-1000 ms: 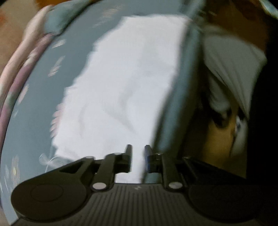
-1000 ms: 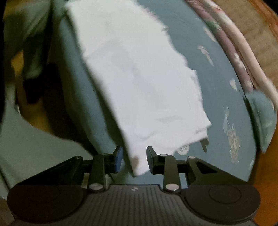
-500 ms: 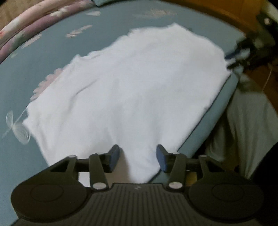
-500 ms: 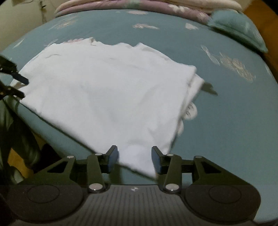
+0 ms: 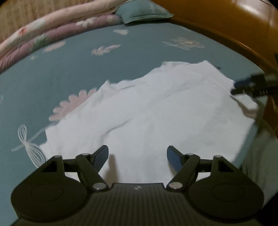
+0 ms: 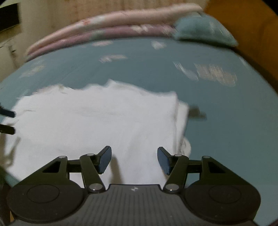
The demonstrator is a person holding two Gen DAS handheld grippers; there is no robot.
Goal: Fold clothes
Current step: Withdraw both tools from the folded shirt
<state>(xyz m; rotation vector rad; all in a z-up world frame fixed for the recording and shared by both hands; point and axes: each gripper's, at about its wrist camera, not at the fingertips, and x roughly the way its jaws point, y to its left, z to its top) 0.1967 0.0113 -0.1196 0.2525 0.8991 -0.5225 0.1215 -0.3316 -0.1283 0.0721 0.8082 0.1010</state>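
A white garment point(image 5: 147, 118) lies folded flat on the teal flowered bedsheet point(image 5: 69, 69), near the bed's near edge. My left gripper point(image 5: 137, 156) is open and empty, just above the garment's near edge. My right gripper point(image 6: 133, 159) is open and empty, above the garment point(image 6: 95, 125) near its right corner, where layered edges show. The right gripper's fingers also show at the right of the left wrist view point(image 5: 246, 87). The left gripper's fingertips point(image 6: 7, 121) show at the left edge of the right wrist view.
Folded pink and purple quilts point(image 5: 52, 31) and a teal pillow point(image 5: 142, 13) lie at the far side of the bed. A wooden bed frame point(image 5: 225, 26) runs along the right. The bed's edge point(image 5: 250, 139) drops off by the garment.
Both grippers opened wide and let go of the garment, which has settled flat on the bed. Both have drawn back and levelled out over its near edge.
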